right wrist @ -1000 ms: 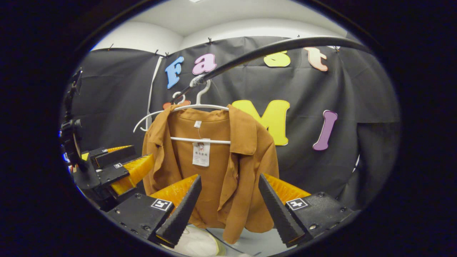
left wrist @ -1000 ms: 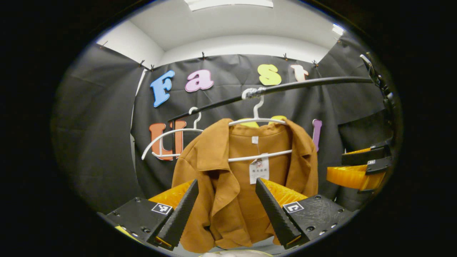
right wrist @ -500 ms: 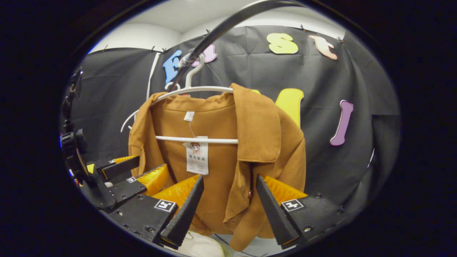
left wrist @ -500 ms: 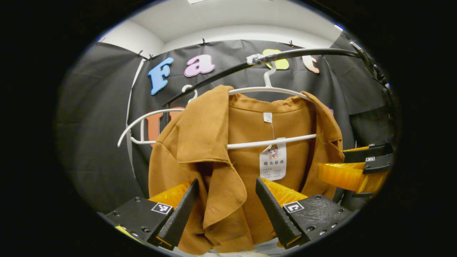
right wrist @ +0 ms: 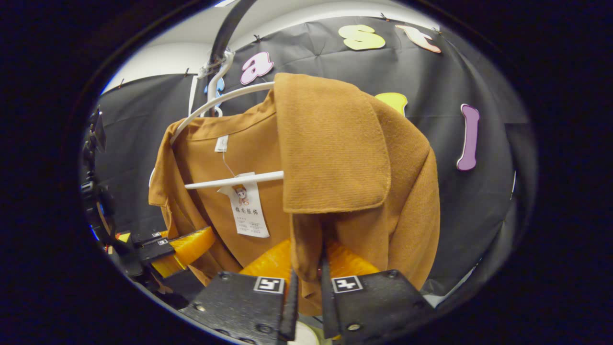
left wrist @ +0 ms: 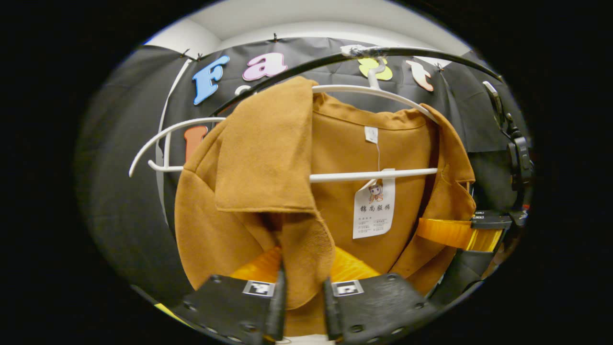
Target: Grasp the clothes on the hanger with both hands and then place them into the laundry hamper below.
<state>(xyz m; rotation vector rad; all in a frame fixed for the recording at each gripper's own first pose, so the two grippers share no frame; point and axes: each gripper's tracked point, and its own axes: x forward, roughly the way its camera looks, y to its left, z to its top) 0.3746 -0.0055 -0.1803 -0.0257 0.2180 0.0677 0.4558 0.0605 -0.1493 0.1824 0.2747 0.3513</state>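
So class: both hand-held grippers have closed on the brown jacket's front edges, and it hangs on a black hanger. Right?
Wrong in one respect: the hanger is white, as the left gripper view shows. Both hand-held grippers are closed on the brown jacket.

brown jacket (left wrist: 407,158), white hanger (left wrist: 368,176), black rail (left wrist: 431,51)
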